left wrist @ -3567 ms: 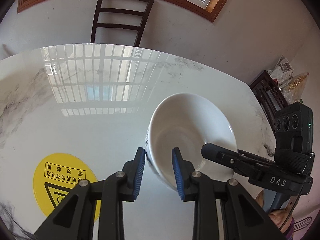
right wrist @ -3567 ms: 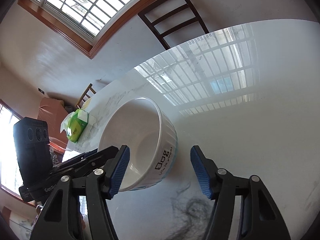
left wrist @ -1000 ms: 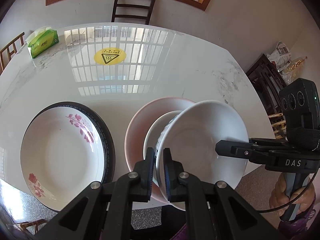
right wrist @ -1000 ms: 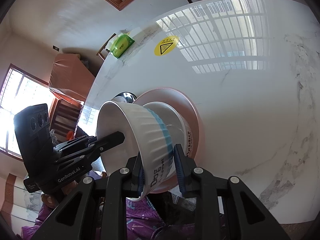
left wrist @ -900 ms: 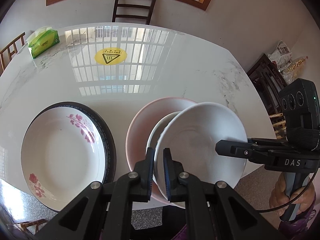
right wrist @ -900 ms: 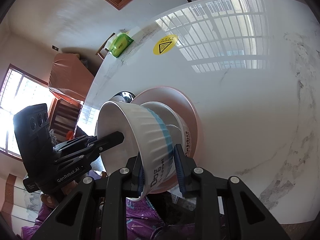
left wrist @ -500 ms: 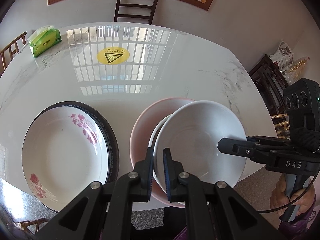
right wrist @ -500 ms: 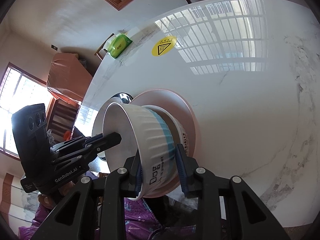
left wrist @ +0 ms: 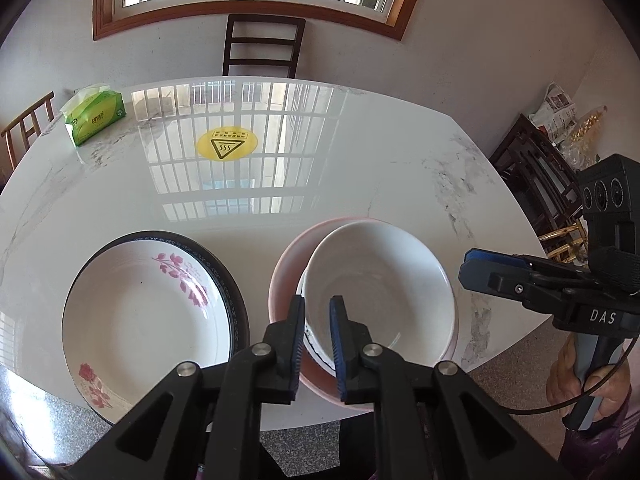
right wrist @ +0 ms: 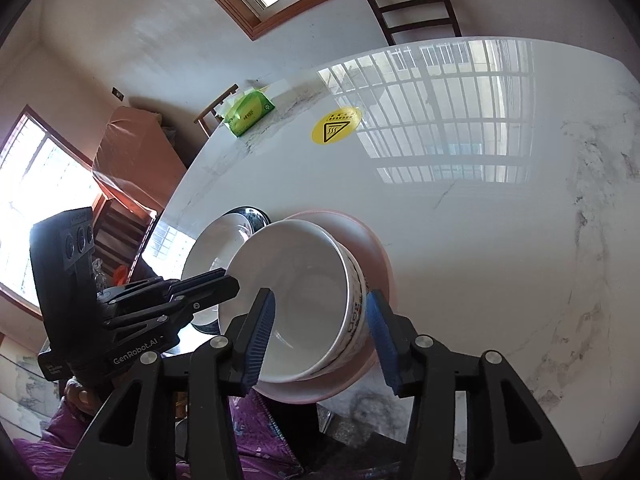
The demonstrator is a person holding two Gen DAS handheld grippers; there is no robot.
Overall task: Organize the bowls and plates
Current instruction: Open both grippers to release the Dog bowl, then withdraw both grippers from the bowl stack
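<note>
**plate_stacker:** So where was the bowl at that point?

**me:** The white bowl (left wrist: 380,280) was sitting nested in another bowl, and that pair sat on the pink plate (left wrist: 286,276) near my edge of the marble table (left wrist: 360,152). The flowered plate (left wrist: 140,320) lay just beside it, on the left in my left camera's view.

**plate_stacker:** And your grippers?

**me:** My left gripper (left wrist: 318,336) had its jaws straddling the near rim of the bowl and they were opening. There was a sliver of gap, so the pads weren't pressing anymore as far as I could see. My right gripper (right wrist: 320,332) was opening too, jaws spread wide on either side of the bowl's (right wrist: 304,300) wall, blue pads clear of it.

**plate_stacker:** Anything else on the table?

**me:** A green tissue pack (left wrist: 96,118) at the far corner and a yellow warning sticker (left wrist: 227,146) in the middle, well apart from the dishes.
</note>
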